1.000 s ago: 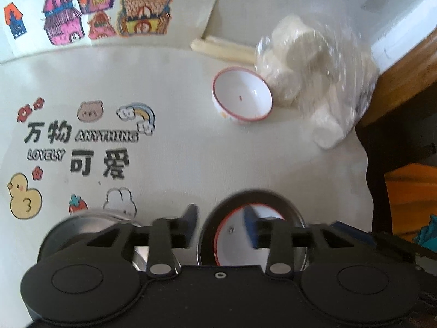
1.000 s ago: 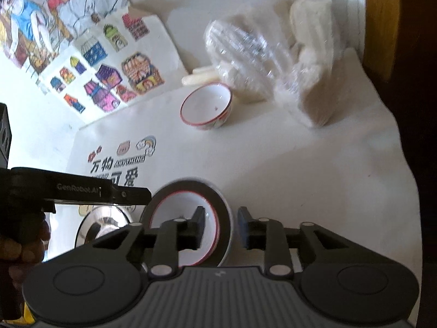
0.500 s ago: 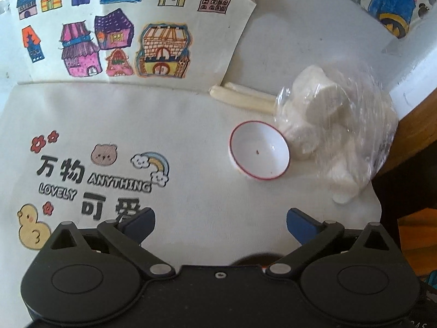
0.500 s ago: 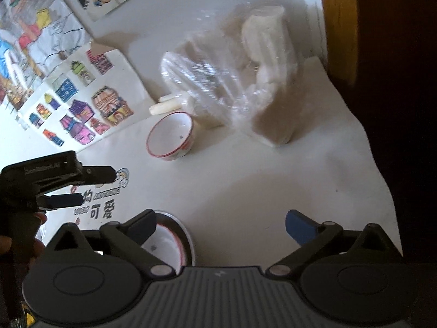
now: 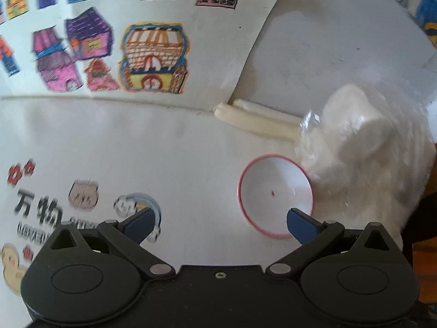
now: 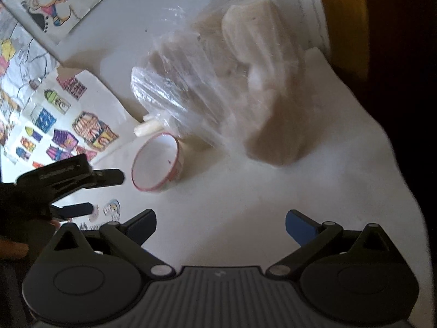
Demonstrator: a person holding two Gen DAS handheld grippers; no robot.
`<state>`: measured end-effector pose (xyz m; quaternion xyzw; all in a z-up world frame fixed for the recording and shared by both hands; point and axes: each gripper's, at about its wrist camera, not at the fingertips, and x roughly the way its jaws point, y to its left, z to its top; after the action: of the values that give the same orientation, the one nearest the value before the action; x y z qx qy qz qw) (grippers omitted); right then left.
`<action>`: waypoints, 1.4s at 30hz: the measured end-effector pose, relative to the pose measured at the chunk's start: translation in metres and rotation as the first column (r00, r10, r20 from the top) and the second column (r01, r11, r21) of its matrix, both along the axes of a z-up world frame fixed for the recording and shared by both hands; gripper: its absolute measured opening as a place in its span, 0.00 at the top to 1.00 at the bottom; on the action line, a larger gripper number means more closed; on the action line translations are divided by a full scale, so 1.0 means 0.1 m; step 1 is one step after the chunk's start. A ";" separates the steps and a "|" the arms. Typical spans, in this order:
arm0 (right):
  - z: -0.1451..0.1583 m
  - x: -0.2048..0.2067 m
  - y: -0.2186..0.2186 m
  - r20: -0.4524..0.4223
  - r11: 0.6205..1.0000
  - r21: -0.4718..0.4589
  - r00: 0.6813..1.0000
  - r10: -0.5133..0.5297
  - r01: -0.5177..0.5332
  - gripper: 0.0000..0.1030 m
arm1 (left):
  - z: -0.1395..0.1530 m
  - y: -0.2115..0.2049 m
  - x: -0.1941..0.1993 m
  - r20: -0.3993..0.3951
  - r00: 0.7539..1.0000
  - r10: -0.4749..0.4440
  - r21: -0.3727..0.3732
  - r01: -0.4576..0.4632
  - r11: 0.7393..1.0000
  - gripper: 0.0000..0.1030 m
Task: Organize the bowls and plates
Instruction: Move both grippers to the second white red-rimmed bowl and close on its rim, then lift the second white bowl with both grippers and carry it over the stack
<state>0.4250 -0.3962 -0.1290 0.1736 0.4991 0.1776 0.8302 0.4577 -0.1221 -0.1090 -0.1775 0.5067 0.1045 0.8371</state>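
Observation:
A small white bowl with a red rim (image 5: 274,194) stands on the printed white tablecloth, touching a clear plastic bag. My left gripper (image 5: 220,222) is open and empty, low over the cloth, its right fingertip (image 5: 299,222) over the bowl's near rim. In the right wrist view the same bowl (image 6: 155,162) lies ahead to the left, and my left gripper (image 6: 90,191) shows open just left of it. My right gripper (image 6: 220,225) is open and empty above bare cloth. The plates seen earlier are out of view.
A clear plastic bag of white foam pieces (image 5: 363,158) sits right of the bowl, also in the right wrist view (image 6: 226,87). Two pale sticks (image 5: 254,120) lie behind the bowl. Coloured house drawings (image 5: 109,41) cover the wall. The table edge (image 6: 404,164) drops off at right.
Both grippers opened and lifted away from the stacked plate, then moved forward toward the bowl. The plate and metal dish have dropped out of view.

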 end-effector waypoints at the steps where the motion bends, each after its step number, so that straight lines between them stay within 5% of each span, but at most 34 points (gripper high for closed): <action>1: -0.02 0.05 0.03 0.000 1.000 0.011 1.000 -0.002 0.002 0.00 | -0.02 0.01 0.06 -0.001 1.000 -0.013 0.008 0.013 1.000 0.01; 11: -0.26 0.43 0.41 -0.018 0.998 0.044 0.999 -0.036 0.036 0.02 | -0.21 0.06 0.51 -0.056 0.982 -0.182 0.089 0.186 0.978 0.01; 22: -0.34 0.53 0.60 -0.011 0.997 0.043 0.998 -0.061 0.061 0.19 | -0.28 0.01 0.58 -0.088 0.961 -0.264 0.111 0.272 0.956 0.04; 25: -0.35 0.56 0.63 -0.016 0.997 0.044 0.998 -0.062 0.062 0.27 | -0.27 -0.01 0.60 -0.087 0.958 -0.275 0.103 0.283 0.953 0.15; 30: -0.37 0.62 0.66 -0.020 0.998 0.048 0.999 -0.046 0.046 0.47 | -0.33 0.02 0.65 -0.079 0.959 -0.274 0.015 0.276 0.961 0.55; 38: -0.39 0.65 0.73 -0.043 0.997 0.075 0.999 -0.013 0.016 0.68 | -0.43 -0.02 0.62 -0.078 0.961 -0.265 -0.091 0.258 0.962 0.86; 42: -0.38 0.65 0.75 -0.052 0.996 0.093 0.999 0.010 -0.005 0.80 | -0.46 -0.07 0.59 -0.080 0.962 -0.263 -0.103 0.254 0.962 0.89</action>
<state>0.4903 -0.3212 -0.1670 0.2146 0.5124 0.1992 0.8073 0.5164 -0.1292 -0.1552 -0.1430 0.5682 -0.0211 0.8101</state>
